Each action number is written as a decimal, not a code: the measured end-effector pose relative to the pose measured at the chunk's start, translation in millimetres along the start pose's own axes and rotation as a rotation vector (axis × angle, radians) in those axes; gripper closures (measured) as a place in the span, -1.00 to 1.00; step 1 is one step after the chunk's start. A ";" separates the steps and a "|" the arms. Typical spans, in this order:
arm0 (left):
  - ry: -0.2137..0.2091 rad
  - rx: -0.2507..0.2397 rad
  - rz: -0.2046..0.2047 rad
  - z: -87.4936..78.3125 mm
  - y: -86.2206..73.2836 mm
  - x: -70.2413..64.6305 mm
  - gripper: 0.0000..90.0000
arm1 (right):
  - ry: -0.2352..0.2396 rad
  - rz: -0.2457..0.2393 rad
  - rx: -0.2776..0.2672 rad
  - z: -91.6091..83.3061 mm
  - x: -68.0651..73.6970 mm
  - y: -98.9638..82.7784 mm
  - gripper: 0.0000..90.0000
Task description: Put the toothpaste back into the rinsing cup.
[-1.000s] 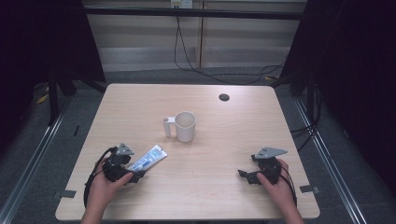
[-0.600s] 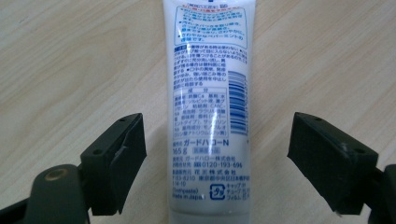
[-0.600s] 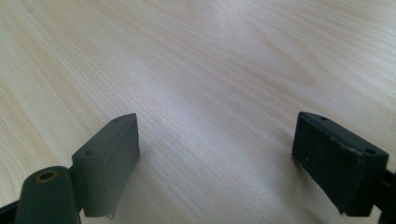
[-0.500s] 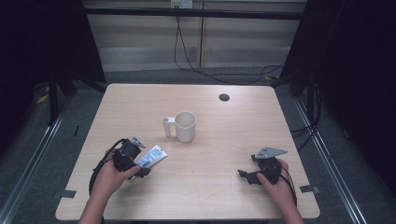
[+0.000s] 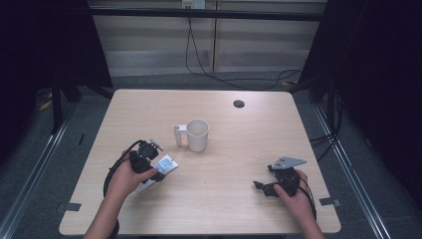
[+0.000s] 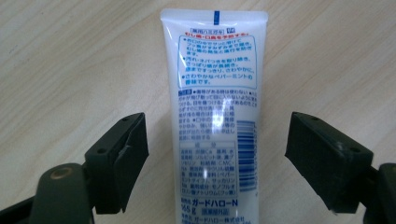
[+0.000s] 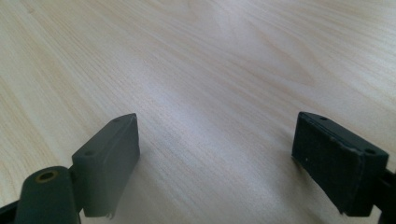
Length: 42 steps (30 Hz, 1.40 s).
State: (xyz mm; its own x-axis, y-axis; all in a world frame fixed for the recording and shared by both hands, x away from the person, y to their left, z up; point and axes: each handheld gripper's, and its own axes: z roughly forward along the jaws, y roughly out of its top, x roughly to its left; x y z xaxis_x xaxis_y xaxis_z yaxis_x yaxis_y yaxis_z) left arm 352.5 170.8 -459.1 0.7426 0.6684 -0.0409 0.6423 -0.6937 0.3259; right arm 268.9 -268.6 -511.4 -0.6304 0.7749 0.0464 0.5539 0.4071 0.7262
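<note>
White toothpaste tube (image 6: 215,116), blue Japanese print, lies flat between the wide, just-closing left tool (image 6: 217,154), untouched; near it, a white mug (image 5: 196,134).

1. Table (image 5: 239,149), light wood top: one.
2. Mug (image 5: 197,134), cream, handle on its left side in the high view: one, near the table's middle.
3. Tube (image 5: 160,168), white with blue and red print, lying flat: one, nearer the table's front edge than the mug and to its left.
4. Round dark fitting (image 5: 239,103): one, near the table's far edge, right of the mug.
5. Handheld grippers: two, left gripper (image 5: 158,172) over the tube, right gripper (image 5: 259,186) near the table's front right corner.
6. Hands: two, one on each gripper.
</note>
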 end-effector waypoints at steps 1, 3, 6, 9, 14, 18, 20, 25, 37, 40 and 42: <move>0.000 0.000 0.000 0.0 0.0 0.0 -0.53 | 0.000 -0.001 0.001 -0.1 0.0 0.0 -0.68; 0.000 0.008 -0.007 2.4 4.3 -0.3 -0.53 | 0.000 -0.002 0.001 -0.1 -0.1 0.0 -0.68; -0.005 0.018 -0.008 4.2 7.8 0.2 -0.53 | 0.000 0.000 0.000 0.0 0.0 0.0 -0.68; -0.012 0.023 -0.014 5.6 10.0 1.6 -0.52 | 0.001 0.000 -0.001 0.0 -0.2 0.0 -0.68; -0.020 0.022 -0.026 8.8 12.0 2.3 -0.50 | 0.000 0.001 0.001 0.0 0.1 0.0 -0.68; -0.019 0.043 -0.026 12.8 15.8 2.1 -0.50 | 0.000 0.000 0.000 0.0 -0.1 0.0 -0.68; -0.018 0.049 -0.025 13.5 16.4 1.9 -0.50 | 0.000 -0.001 0.000 0.0 0.0 0.0 -0.68; -0.014 0.061 -0.025 16.2 18.3 2.1 -0.50 | 0.001 0.000 0.000 0.0 -0.1 0.0 -0.68; -0.031 0.104 -0.012 21.2 18.1 2.1 -0.50 | -0.003 -0.001 0.001 0.1 0.4 0.0 -0.68; -0.027 0.106 -0.006 21.5 18.4 1.8 -0.46 | -0.003 -0.002 0.002 0.1 0.5 0.0 -0.68; -0.018 0.107 -0.009 21.0 18.8 2.4 -0.43 | -0.004 -0.001 0.001 0.1 0.4 0.0 -0.68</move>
State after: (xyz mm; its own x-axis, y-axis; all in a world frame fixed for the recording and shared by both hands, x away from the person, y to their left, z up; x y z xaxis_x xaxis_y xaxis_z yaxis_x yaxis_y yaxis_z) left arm 370.3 153.8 -473.0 0.7395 0.6705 -0.0602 0.6648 -0.7131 0.2226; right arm 268.7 -268.2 -511.4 -0.6290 0.7762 0.0431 0.5540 0.4087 0.7254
